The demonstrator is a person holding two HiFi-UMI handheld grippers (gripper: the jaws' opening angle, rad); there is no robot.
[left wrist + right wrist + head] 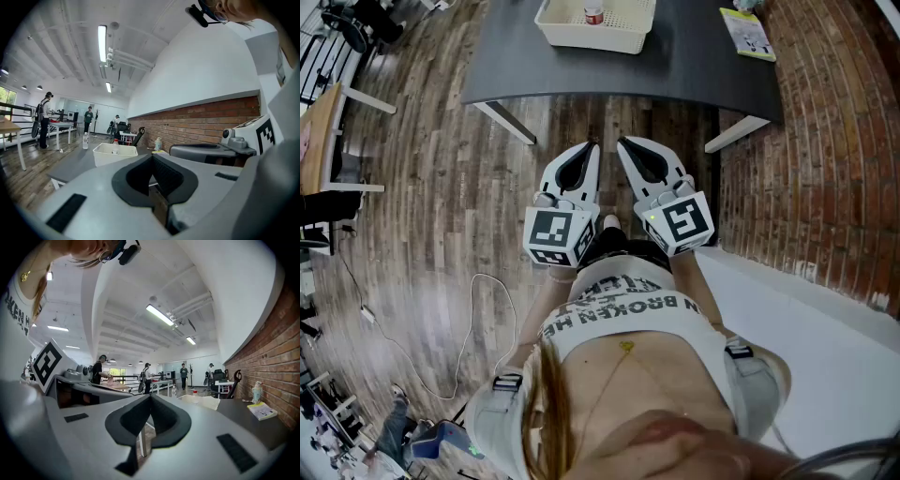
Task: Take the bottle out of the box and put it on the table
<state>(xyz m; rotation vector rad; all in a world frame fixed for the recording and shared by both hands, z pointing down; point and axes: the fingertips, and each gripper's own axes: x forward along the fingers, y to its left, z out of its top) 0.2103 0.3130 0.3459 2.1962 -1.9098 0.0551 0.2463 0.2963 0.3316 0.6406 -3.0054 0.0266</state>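
Note:
A small bottle with a red cap [593,14] stands inside the white box [623,37] at the far side of the dark grey table [694,66]. My left gripper [592,147] and right gripper [622,143] hang side by side in front of my body, short of the table's near edge, both shut and empty. In the left gripper view the shut jaw tips [152,157] point toward the box [115,154] with the bottle [115,146] in it. From the right gripper [150,397] the box [205,401] and bottle [195,393] lie ahead, slightly to the right.
A yellow-green booklet [748,33] lies on the table's right end beside the brick wall [825,141]. White table legs [511,122] stand on the wood floor. A cable [473,328] trails at my left. People and other tables [56,129] are far off.

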